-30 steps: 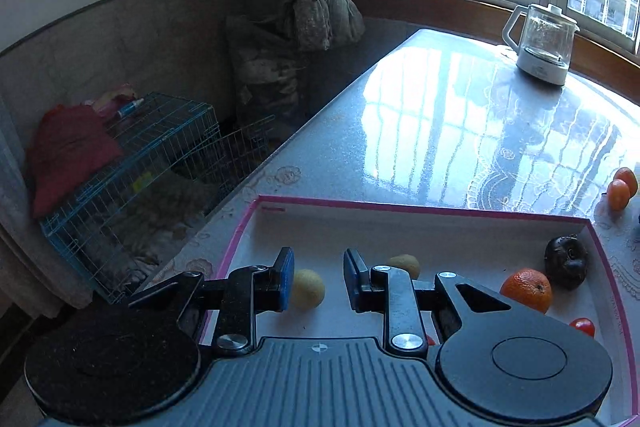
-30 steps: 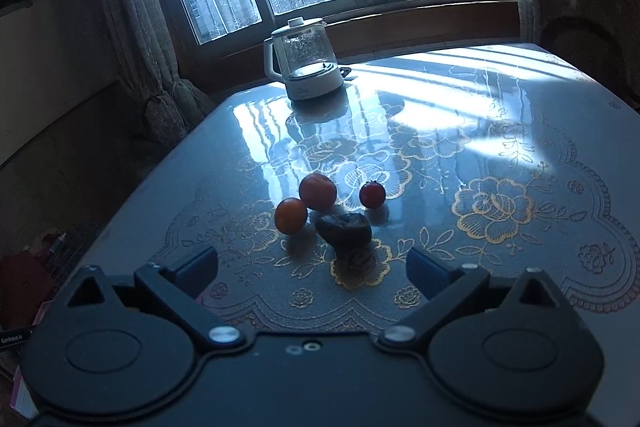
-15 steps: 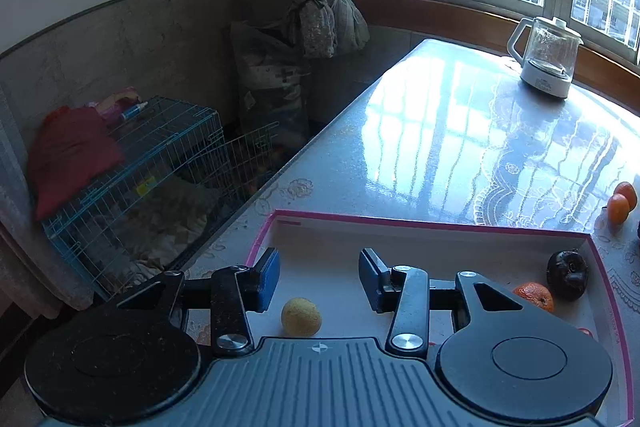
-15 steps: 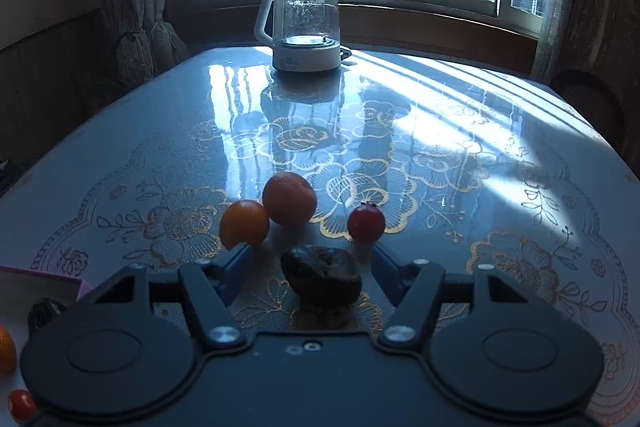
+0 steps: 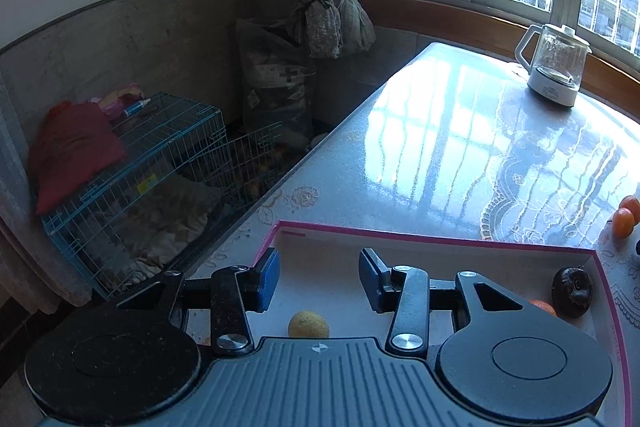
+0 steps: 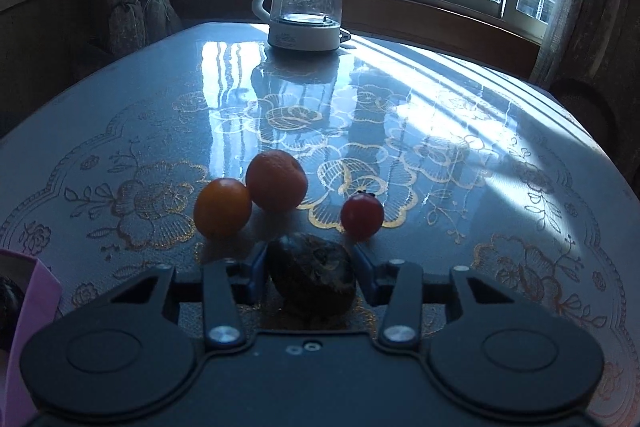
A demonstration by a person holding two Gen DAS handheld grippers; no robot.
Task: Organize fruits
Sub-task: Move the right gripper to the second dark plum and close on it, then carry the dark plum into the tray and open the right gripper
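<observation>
A wrinkled dark fruit [image 6: 312,273] sits on the tabletop [image 6: 460,147], with a smooth orange [image 6: 222,207] at its 11 o'clock touching a dimpled mandarin [image 6: 276,180] at 12, and a red cherry tomato [image 6: 362,217] at 1. In the pink-rimmed white box [image 5: 440,239], a small yellow fruit [image 5: 308,324] lies at 6 o'clock. Another dark fruit [image 5: 572,291] rests beside a partly hidden orange one [image 5: 542,306] at 3.

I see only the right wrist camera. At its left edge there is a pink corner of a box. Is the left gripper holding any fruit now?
Observer: No. The left gripper is open and empty, over the pink-rimmed box.
Operator: Is any fruit lying in the box near it?
Observer: Yes, a small yellow fruit lies on the box floor, close under the open fingers.
Operator: Anything else inside?
Observer: A dark wrinkled fruit sits at the right wall, with an orange beside it, partly hidden by the gripper body.
</observation>
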